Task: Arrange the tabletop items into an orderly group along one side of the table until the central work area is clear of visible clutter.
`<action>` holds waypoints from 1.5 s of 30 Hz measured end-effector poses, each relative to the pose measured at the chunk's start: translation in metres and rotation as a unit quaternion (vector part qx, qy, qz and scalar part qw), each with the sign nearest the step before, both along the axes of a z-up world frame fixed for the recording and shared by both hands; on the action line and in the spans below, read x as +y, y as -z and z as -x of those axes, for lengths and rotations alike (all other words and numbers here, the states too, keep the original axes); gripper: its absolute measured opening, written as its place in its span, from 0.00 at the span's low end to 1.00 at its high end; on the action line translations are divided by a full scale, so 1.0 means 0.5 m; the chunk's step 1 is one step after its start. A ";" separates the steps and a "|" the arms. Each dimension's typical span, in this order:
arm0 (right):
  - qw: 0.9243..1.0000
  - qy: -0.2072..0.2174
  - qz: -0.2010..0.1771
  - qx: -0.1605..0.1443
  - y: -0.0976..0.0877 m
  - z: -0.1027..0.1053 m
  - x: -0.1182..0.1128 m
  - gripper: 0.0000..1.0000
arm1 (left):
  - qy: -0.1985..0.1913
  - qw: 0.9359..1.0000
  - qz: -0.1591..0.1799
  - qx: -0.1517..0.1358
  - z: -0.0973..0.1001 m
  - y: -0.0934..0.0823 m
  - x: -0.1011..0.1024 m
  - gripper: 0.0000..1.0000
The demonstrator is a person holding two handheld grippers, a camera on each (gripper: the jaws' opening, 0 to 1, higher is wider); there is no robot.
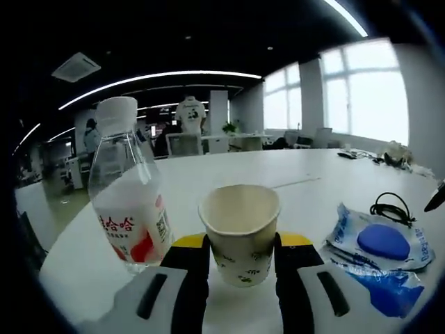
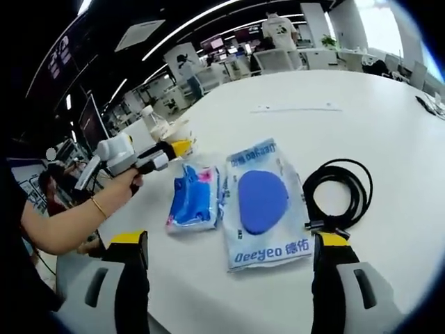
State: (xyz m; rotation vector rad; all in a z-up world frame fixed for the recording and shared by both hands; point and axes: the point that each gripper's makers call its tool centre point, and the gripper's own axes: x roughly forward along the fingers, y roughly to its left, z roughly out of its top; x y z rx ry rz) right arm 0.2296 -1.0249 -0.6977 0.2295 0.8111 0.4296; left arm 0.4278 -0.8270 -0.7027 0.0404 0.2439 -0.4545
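Gripping the paper cup (image 1: pixel 241 233) between closed jaws, the left gripper (image 1: pixel 242 259) is bringing it beside the milk bottle (image 1: pixel 127 197) near the table's edge, likely grouping them; the right gripper (image 2: pixel 229 261) is hovering wide open, empty, over the blue pouch (image 2: pixel 264 203), black cable (image 2: pixel 341 195) alongside.

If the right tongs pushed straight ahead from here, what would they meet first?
Probably the blue-and-white packet, lying flat on the table between and ahead of the open right tongs. The coiled black cable sits off toward one side; depth is unclear.
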 end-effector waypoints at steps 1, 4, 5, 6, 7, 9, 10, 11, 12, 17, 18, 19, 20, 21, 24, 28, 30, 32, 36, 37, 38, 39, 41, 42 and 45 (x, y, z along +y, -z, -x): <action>1.000 0.001 0.000 0.001 0.002 0.001 -0.002 0.98 | -0.002 1.000 -0.004 0.000 -0.001 0.002 0.001 0.34; 1.000 0.005 -0.001 0.005 0.008 0.005 -0.004 0.97 | 0.000 1.000 -0.008 0.000 -0.002 0.006 -0.001 0.34; 1.000 0.006 -0.001 0.007 0.010 0.007 -0.005 0.97 | 0.002 1.000 -0.009 0.003 -0.002 0.010 -0.002 0.34; 1.000 0.007 -0.002 0.008 0.011 0.008 -0.005 0.97 | 0.002 1.000 -0.012 0.003 -0.002 0.013 -0.002 0.34; 1.000 0.008 -0.002 0.009 0.012 0.009 -0.005 0.97 | 0.002 1.000 -0.014 0.004 -0.002 0.016 -0.002 0.34; 1.000 0.010 -0.003 0.010 0.013 0.010 -0.005 0.97 | 0.000 1.000 -0.013 0.009 -0.002 0.023 0.000 0.34; 1.000 0.010 -0.004 0.010 0.013 0.011 -0.004 0.97 | -0.001 1.000 -0.012 0.011 -0.002 0.026 0.001 0.34; 1.000 0.011 -0.004 0.011 0.014 0.012 -0.004 0.97 | -0.001 1.000 -0.012 0.013 -0.002 0.028 0.001 0.34; 1.000 0.011 -0.004 0.011 0.015 0.012 -0.005 0.97 | -0.004 1.000 -0.012 0.010 -0.002 0.028 0.002 0.34; 1.000 0.013 -0.003 0.013 0.017 0.013 -0.005 0.97 | -0.001 1.000 -0.016 0.010 -0.001 0.030 -0.001 0.35; 1.000 0.014 -0.003 0.014 0.018 0.012 -0.006 0.97 | -0.002 1.000 -0.015 0.011 -0.002 0.030 -0.001 0.35; 1.000 0.014 -0.002 0.015 0.019 0.012 -0.006 0.97 | -0.003 1.000 -0.015 0.011 -0.002 0.030 0.000 0.35; 1.000 0.014 -0.002 0.015 0.020 0.012 -0.006 0.97 | -0.004 1.000 -0.016 0.011 -0.003 0.030 0.000 0.36; 1.000 0.013 -0.002 0.016 0.020 0.013 -0.006 0.97 | -0.006 1.000 -0.016 0.012 -0.003 0.030 0.001 0.36; 1.000 0.010 -0.003 0.017 0.021 0.015 -0.003 0.96 | -0.012 1.000 -0.013 0.015 -0.003 0.031 0.004 0.36; 1.000 0.009 -0.003 0.017 0.022 0.016 -0.003 0.96 | -0.017 1.000 -0.003 0.019 -0.004 0.030 0.008 0.44; 1.000 0.009 -0.003 0.018 0.023 0.018 -0.004 0.96 | -0.018 1.000 -0.002 0.021 -0.003 0.030 0.008 0.48; 1.000 0.010 -0.003 0.019 0.024 0.019 -0.004 0.97 | -0.018 1.000 -0.001 0.025 0.002 0.029 0.007 0.50; 1.000 0.014 -0.004 0.015 0.021 0.019 -0.004 0.97 | -0.020 0.999 0.003 0.031 0.020 0.026 0.007 0.54; 1.000 0.014 -0.004 0.013 0.020 0.019 -0.004 0.97 | -0.019 0.999 0.003 0.032 0.024 0.024 0.006 0.55; 1.000 0.015 -0.004 0.011 0.018 0.019 -0.005 0.97 | -0.015 0.999 0.002 0.031 0.030 0.021 0.003 0.56; 1.000 0.017 -0.004 0.009 0.016 0.018 -0.005 0.97 | -0.015 0.999 0.001 0.032 0.033 0.019 0.003 0.57; 1.000 0.019 -0.005 0.003 0.009 0.018 -0.006 0.97 | 0.002 1.000 0.002 0.031 0.043 0.012 -0.006 0.63; 1.000 0.020 -0.006 0.001 0.007 0.018 -0.006 0.97 | 0.002 0.999 0.003 0.034 0.046 0.011 -0.007 0.66; 1.000 0.021 -0.007 -0.005 -0.001 0.020 -0.006 0.98 | 0.016 0.999 -0.002 0.034 0.063 0.003 -0.012 0.71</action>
